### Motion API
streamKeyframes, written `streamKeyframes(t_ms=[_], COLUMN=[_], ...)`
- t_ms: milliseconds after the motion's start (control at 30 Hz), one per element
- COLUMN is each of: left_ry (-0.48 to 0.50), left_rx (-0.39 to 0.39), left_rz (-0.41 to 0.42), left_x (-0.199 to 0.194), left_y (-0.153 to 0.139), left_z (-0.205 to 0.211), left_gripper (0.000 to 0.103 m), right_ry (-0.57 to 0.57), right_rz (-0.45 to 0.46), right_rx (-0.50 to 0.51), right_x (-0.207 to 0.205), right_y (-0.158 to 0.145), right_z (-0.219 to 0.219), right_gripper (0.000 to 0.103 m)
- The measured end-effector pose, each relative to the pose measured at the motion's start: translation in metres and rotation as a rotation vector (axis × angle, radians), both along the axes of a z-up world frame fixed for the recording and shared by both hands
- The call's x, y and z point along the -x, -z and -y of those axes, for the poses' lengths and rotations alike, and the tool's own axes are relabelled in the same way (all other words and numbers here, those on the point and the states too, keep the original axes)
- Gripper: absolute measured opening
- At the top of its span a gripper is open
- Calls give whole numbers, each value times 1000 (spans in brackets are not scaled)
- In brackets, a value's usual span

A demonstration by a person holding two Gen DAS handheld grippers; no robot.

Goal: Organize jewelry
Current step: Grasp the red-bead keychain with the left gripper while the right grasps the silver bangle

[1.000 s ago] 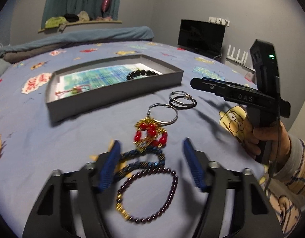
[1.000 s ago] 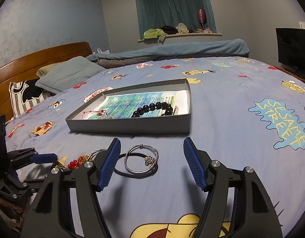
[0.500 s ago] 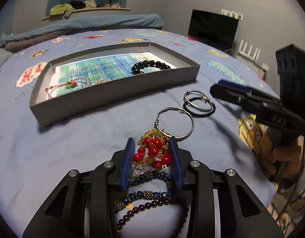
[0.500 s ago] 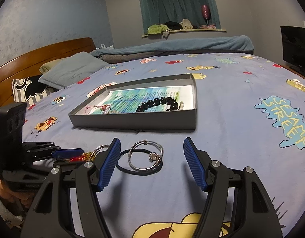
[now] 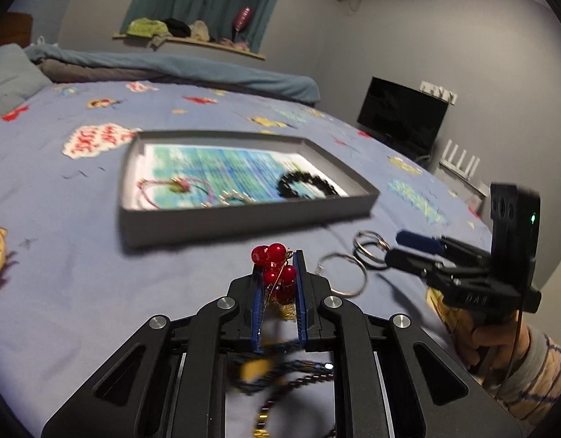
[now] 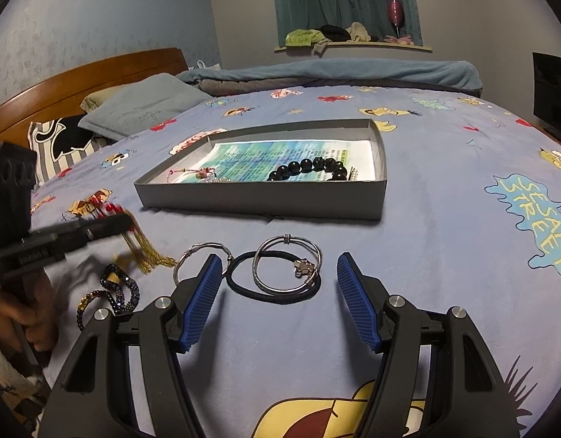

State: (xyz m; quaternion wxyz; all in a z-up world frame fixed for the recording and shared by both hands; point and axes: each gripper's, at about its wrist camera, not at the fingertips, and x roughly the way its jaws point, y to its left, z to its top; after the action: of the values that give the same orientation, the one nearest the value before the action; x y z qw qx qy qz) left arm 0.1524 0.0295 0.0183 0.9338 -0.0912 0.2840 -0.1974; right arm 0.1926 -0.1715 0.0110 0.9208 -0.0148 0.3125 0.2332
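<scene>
The left gripper (image 5: 278,284) has just been closing its fingers onto the red-bead charm (image 5: 275,268), gold tassel dangling. Carry it high toward the tray (image 5: 244,215) at 12 o'clock, clearing the near wall. The right gripper (image 6: 276,303) hovers open over the bangle (image 6: 287,270).

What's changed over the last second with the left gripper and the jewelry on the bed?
The left gripper has just been closing, its pads now pressing on the red-bead gold tassel charm, which has come up off the bedspread. The right gripper stayed open over the silver bangle; the tray is unchanged.
</scene>
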Motion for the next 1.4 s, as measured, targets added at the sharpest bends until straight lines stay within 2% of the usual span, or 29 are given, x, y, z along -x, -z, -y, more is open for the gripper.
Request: streamKeyframes(t_ms=[300,367,400,467,533,700,933,1200,1400], left_ry=[-31,-20,-17,-17,-15,-13,-18,-13,-8], left_rx=[14,12,14,17,19,15,17,0,-42], left_rz=[-44,-40,-42,-46,-53,-48,-39,-13,16], left_x=[-3,-2,-1,-2,-3,-1,0,2,-1], left_y=[19,19,20,21,23,22,18,3,-16], left_z=[-15,-14,-13,-14,-14,-13,-14,-12,-7], left_gripper=[15,15,15,15,15,15,15,15,15], right_ry=[26,26,25,27,27,37,74,67,54], right_rz=[-28,-39,-52,-55,-48,-21,35,36,62], right_rx=[102,139,155,167,163,138,-6,-23,-41], right_x=[-24,-29,-30,-31,-29,-25,-18,-18,-26], right_y=[-2,2,6,9,9,6,-8,-14,-30], right_z=[-18,-24,-26,-27,-26,-21,6,8,2], right_gripper=[65,62,57,54,46,46,46,46,46])
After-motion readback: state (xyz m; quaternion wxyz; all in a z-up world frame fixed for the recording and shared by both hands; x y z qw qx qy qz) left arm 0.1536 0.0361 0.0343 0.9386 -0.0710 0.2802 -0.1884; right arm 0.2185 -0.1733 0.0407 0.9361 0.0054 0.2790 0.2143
